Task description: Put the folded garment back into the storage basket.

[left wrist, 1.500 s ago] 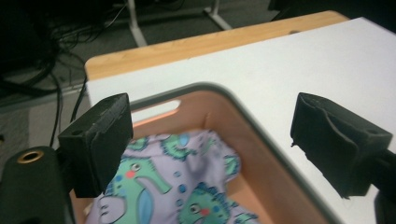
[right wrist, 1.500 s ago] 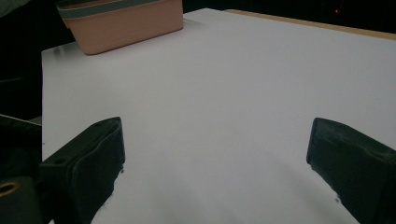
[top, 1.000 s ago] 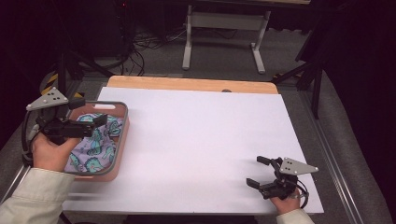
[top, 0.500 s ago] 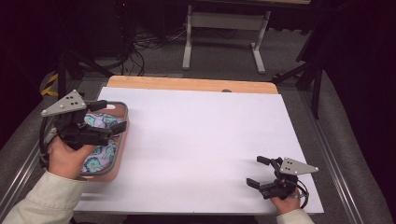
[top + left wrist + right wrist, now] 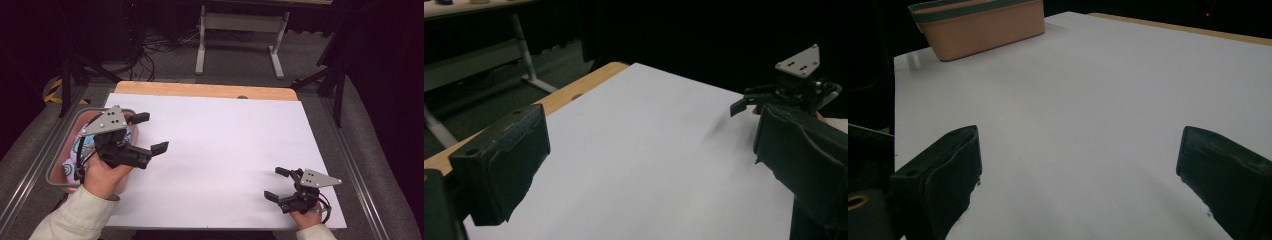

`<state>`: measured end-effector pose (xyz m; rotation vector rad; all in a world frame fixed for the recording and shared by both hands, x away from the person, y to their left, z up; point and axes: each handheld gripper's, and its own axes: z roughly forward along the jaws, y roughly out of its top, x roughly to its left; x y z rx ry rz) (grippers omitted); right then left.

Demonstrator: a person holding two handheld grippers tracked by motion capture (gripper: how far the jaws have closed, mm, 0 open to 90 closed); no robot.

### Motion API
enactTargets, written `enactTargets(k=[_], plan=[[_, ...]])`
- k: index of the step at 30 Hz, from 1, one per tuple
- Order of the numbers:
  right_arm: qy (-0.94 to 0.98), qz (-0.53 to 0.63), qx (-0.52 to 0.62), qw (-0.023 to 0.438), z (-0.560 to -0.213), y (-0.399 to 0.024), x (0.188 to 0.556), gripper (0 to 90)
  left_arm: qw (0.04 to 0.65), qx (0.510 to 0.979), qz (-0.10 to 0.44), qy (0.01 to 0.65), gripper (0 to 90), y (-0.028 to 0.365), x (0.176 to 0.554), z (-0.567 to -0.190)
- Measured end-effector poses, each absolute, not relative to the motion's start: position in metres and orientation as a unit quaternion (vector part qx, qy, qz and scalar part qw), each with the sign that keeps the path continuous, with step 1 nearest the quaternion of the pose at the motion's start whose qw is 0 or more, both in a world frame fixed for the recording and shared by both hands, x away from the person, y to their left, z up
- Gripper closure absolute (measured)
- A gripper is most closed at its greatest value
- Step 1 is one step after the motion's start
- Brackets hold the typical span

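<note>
My left gripper (image 5: 150,133) hangs open and empty above the left part of the white tabletop (image 5: 225,135), just right of a pink tub (image 5: 59,146). A patterned blue and purple cloth (image 5: 75,149) lies in the tub, partly hidden by my left hand. The left gripper view shows its two black jaws wide apart over bare white surface (image 5: 649,165). My right gripper (image 5: 274,183) rests open and empty at the front right of the table. Its jaws stand wide apart in the right gripper view, with the pink tub (image 5: 983,22) far off.
A wooden strip (image 5: 200,90) runs along the table's far edge. Grey carpeted ledges (image 5: 370,165) flank the table. Beyond it stand a white metal stand (image 5: 240,30), cables on the floor and dark tripod legs. The right gripper's grey plate (image 5: 799,60) rises at the far side.
My left gripper has lifted out of the tub and swung right over the white tabletop, empty. The cloth stays in the tub. The right gripper has not moved.
</note>
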<state>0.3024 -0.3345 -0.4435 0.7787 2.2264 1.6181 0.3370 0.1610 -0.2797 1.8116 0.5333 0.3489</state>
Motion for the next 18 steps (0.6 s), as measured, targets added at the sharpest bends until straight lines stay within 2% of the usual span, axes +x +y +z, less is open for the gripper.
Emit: enactTargets(k=[9, 18], plan=[[0.769, 0.562, 0.269, 0.140, -0.443, -0.336, 0.302, 4.7, 0.611, 0.751, 0.139, 0.209, 2.7, 0.138, 0.339, -0.302], [0.769, 0.563, 0.268, 0.140, -0.443, -0.336, 0.302, 4.7, 0.617, 0.750, 0.129, 0.201, 2.4, 0.124, 0.343, -0.323]])
